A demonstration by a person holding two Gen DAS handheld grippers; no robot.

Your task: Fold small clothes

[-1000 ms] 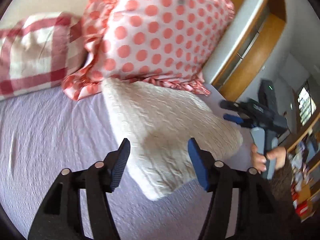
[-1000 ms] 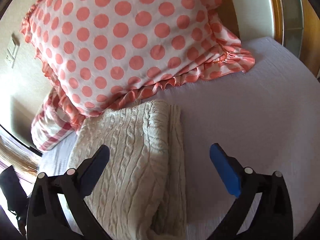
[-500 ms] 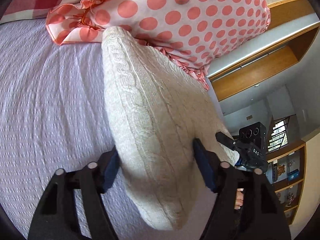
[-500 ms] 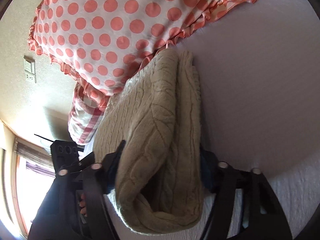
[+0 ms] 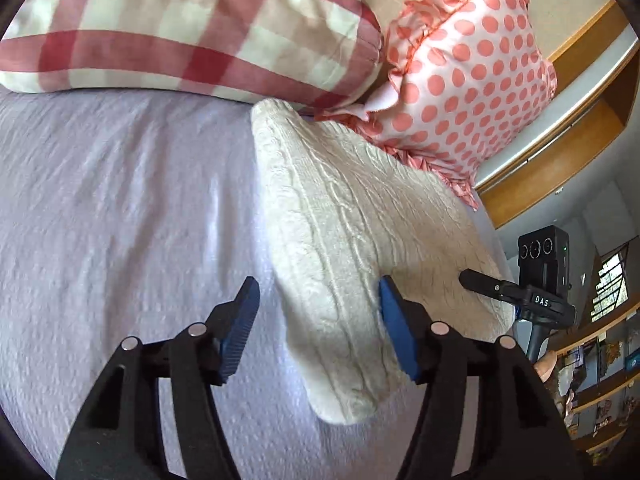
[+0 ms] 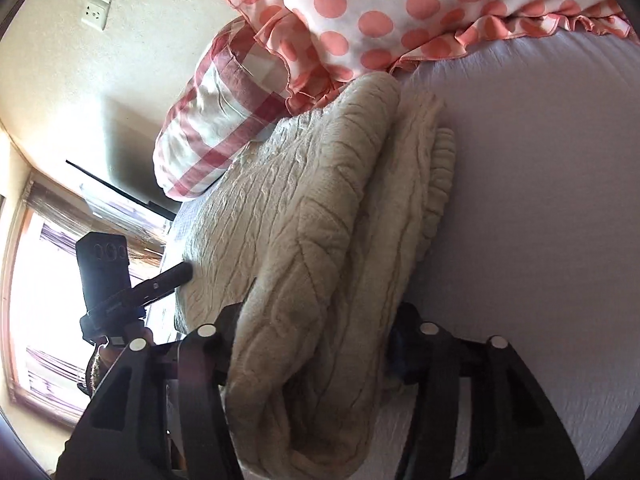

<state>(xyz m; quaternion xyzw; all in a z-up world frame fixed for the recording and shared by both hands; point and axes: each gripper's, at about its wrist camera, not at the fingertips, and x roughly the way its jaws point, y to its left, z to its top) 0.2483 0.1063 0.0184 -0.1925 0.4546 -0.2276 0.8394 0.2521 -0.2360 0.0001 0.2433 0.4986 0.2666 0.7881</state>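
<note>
A cream cable-knit sweater (image 5: 344,240), folded into a thick bundle, lies on the lilac bedspread (image 5: 120,208). My left gripper (image 5: 320,320) is open; its right pad touches the top of the sweater and its left pad is beside the sweater's edge. My right gripper (image 6: 316,344) is clamped on the folded end of the sweater (image 6: 304,240), with the knit bulging between its jaws. The right gripper shows in the left wrist view (image 5: 492,288) at the sweater's far side. The left gripper shows in the right wrist view (image 6: 168,278).
A red-and-white checked pillow (image 5: 192,28) and a pink polka-dot frilled pillow (image 5: 472,80) lean at the head of the bed, touching the sweater's far end. A wooden frame (image 5: 560,168) and shelves (image 5: 600,380) are off the bed's right side.
My left gripper has opened and pulled back from the sweater edge it straddled. My right gripper stays shut on the folded end. The bundle has settled lower on the bed.
</note>
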